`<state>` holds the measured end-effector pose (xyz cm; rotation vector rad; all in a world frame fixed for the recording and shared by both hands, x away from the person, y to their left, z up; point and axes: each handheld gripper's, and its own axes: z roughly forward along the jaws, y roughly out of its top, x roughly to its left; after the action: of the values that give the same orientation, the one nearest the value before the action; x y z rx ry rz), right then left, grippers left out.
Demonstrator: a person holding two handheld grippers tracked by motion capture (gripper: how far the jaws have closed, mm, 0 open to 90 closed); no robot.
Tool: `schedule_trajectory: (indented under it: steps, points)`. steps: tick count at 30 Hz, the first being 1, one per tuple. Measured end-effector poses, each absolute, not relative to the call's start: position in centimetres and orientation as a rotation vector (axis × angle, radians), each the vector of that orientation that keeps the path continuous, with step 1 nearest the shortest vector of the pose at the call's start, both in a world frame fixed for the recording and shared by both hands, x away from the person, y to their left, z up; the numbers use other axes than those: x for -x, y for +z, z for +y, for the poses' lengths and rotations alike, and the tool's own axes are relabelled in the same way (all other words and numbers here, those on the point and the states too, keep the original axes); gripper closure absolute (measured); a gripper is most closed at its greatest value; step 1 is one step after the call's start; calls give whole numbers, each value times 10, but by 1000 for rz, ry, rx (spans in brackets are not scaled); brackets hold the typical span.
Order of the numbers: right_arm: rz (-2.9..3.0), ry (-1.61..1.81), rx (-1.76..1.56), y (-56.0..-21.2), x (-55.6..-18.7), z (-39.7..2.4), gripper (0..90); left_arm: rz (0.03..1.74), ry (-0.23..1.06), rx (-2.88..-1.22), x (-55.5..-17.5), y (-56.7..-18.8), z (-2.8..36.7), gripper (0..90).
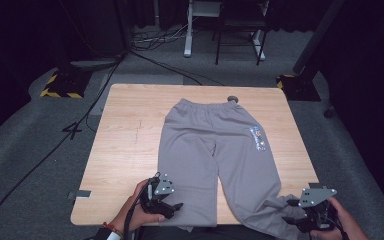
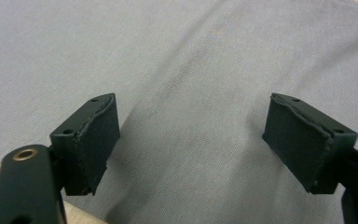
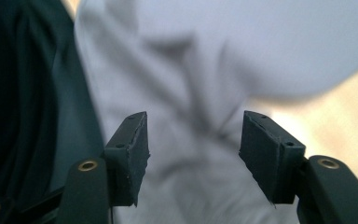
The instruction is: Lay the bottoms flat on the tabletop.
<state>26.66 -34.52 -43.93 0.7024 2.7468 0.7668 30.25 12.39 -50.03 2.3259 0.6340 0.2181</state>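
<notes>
Wooden table [image 1: 125,150] at frame centre, cables behind; grey trousers [image 1: 215,145] flat, lower-right cuff rumpled; left gripper [image 1: 172,206] and right gripper [image 1: 291,212] spread, pinching nothing.

One grey sweatpants [image 1: 215,150], one table [image 1: 125,150], two claws.

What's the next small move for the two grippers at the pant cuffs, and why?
Probably ease the right gripper in onto the rumpled cuff and close. Its jaws stand open with nothing between them, just short of that cuff, which hangs bunched over the near edge of the table. The left gripper, jaws wide, hangs over the other leg of the grey sweatpants, which lie flat.
</notes>
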Motion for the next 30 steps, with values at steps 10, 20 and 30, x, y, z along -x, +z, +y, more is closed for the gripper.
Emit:
schedule_trajectory:
  steps: [10,20,30]
  points:
    - [2640,646,-766,-463,-325,-321,435,619,214,-2324,-303,-501,123,165]
    - [2483,535,-977,-473,-329,-353,445,606,212,-2325,-306,-501,120,157]
    - [2559,590,-1031,-472,-301,-383,458,607,211,-2319,-306,-502,120,157]
